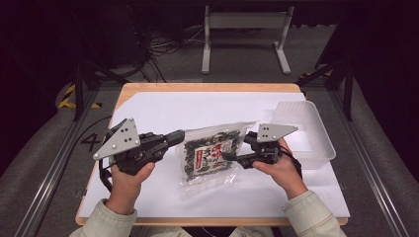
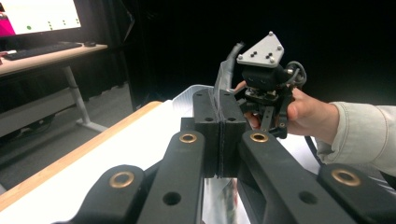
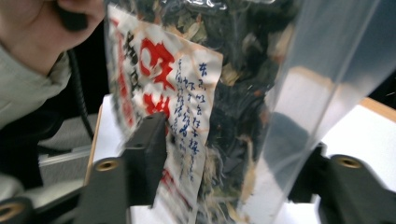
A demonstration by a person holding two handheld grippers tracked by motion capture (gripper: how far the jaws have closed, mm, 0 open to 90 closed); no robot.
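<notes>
1. Holding one gripper in each hand, a person sits at the near edge of the table [image 1: 148, 89], which has a big white sheet [image 1: 163, 111] over its wooden top.
2. On the left, the left gripper [image 1: 178, 137] sits in the person's left hand [image 1: 129, 177], near the left edge of the table.
3. Its jaws are pressed together on the thin see-through edge of the bag [image 1: 211, 154]. In the left gripper view the clear plastic [image 2: 223, 79] sticks up out of the closed black jaws.
4. The bag is a clear packet with dark dried bits inside and a white label [image 3: 161, 93] with red and blue writing. It is in the middle of the table, between the two grippers.
5. The left side of the bag is lifted by the left gripper. Its near end seems to rest on the white sheet.
6. On the right of the bag, the right gripper [image 1: 228, 157] sits in the person's right hand [image 1: 279, 170].
7. Its jaws stand apart, one on each side of the bag. In the right gripper view I cannot tell if they press on it.
8. Farthest right, a see-through plastic tub [image 1: 323, 143] stands at the right edge of the table, just beside the right hand.
</notes>
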